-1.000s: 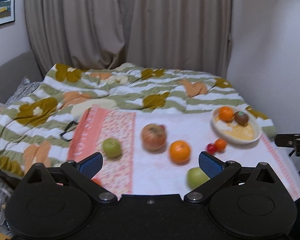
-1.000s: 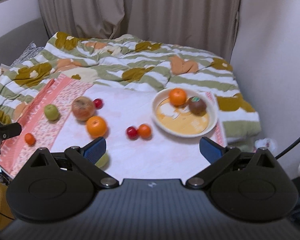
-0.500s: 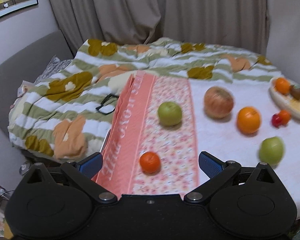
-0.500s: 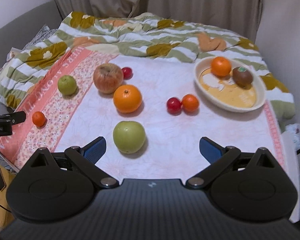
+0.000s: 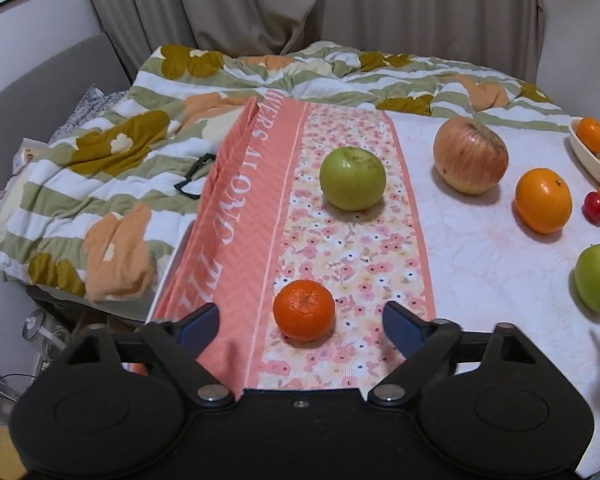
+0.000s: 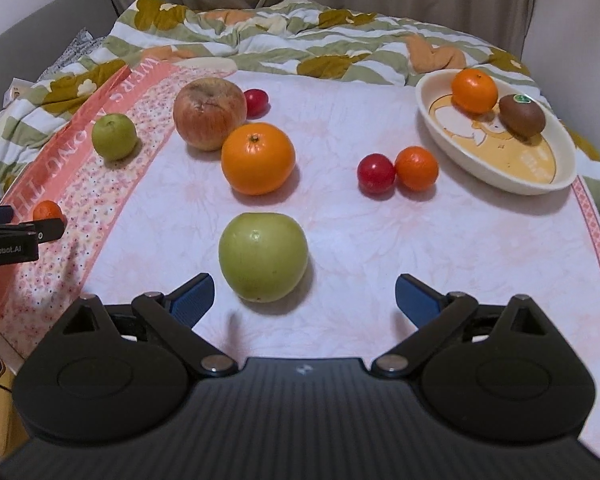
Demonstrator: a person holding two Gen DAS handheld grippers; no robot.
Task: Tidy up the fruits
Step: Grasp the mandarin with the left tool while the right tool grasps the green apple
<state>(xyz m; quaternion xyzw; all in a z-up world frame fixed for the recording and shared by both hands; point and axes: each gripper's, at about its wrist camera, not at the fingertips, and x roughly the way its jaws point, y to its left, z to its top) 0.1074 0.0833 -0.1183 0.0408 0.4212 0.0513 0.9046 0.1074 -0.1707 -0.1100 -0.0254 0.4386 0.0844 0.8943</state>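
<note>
My left gripper (image 5: 300, 326) is open and empty, its blue fingertips either side of a small mandarin (image 5: 304, 309) on the pink floral cloth. A green apple (image 5: 352, 179) lies farther on. My right gripper (image 6: 305, 298) is open and empty, just short of a large green apple (image 6: 263, 256). Beyond it lie a big orange (image 6: 258, 158), a red-yellow apple (image 6: 209, 113), two small red fruits (image 6: 376, 173) (image 6: 256, 101) and a small mandarin (image 6: 416, 168). A cream dish (image 6: 448, 148) at the right holds an orange (image 6: 474, 91) and a kiwi (image 6: 522, 115).
The fruits lie on a cloth-covered table (image 6: 380, 240). A striped floral quilt (image 5: 112, 168) covers the bed behind and to the left. Black glasses (image 5: 194, 178) lie on the quilt. The table edge drops off at the left. Curtains and a wall stand behind.
Both grippers have moved forward and down toward the table. The left swung left onto the small mandarin. The right closed in on the large green apple.
</note>
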